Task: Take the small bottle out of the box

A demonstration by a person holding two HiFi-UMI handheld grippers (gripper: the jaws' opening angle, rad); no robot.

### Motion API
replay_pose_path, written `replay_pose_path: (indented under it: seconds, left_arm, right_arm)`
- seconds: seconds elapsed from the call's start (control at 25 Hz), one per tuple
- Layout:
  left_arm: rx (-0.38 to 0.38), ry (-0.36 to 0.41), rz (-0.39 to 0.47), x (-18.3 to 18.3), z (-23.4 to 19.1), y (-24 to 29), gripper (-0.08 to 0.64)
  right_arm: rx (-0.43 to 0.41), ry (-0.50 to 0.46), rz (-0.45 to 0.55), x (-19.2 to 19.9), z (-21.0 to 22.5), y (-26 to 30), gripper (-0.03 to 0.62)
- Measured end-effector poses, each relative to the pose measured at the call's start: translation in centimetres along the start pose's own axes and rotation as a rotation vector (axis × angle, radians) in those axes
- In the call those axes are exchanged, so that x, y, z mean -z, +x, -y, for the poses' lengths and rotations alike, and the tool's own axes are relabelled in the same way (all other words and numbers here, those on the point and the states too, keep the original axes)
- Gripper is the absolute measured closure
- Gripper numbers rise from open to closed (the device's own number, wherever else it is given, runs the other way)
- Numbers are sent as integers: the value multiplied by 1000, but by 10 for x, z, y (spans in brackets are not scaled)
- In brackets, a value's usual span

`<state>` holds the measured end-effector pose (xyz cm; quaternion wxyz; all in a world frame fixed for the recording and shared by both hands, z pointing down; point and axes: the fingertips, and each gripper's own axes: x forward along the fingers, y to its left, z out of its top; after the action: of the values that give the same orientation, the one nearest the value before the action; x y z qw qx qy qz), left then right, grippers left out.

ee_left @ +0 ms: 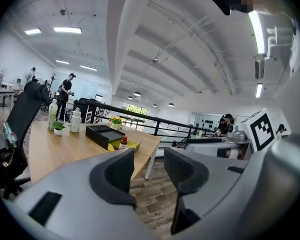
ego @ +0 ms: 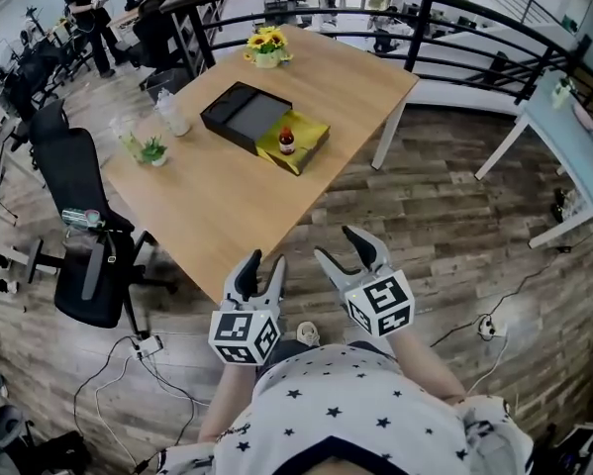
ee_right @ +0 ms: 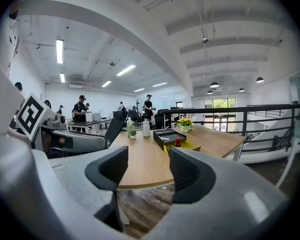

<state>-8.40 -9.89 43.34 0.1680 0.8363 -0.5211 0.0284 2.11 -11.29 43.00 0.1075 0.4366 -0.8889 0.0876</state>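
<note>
Small bottle (ego: 287,142) upright in the yellow tray (ego: 312,137) of the box (ego: 239,117), far across the table (ego: 217,216).
Your left gripper (ego: 265,261) and right gripper (ego: 338,245) both gape empty, well short. Risk: on the long reach, one jaw clips the cap and topples it.

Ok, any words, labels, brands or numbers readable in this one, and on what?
No text can be read in any view.
Label on the small bottle: too small to read.
left gripper and right gripper: square black-and-white marker patterns only, no letters or numbers.
</note>
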Motion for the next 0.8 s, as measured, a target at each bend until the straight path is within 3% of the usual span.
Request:
replay_pose_path:
  seconds: [0.4, 0.8]
  left_arm:
    - [21, 4, -7, -19, -46, 45, 394]
    - [26, -5, -14, -28, -65, 77, 394]
  right_arm:
    - [14, 6, -1, -15, 17, 65, 351]
    - [35, 15, 8, -27, 43, 99, 351]
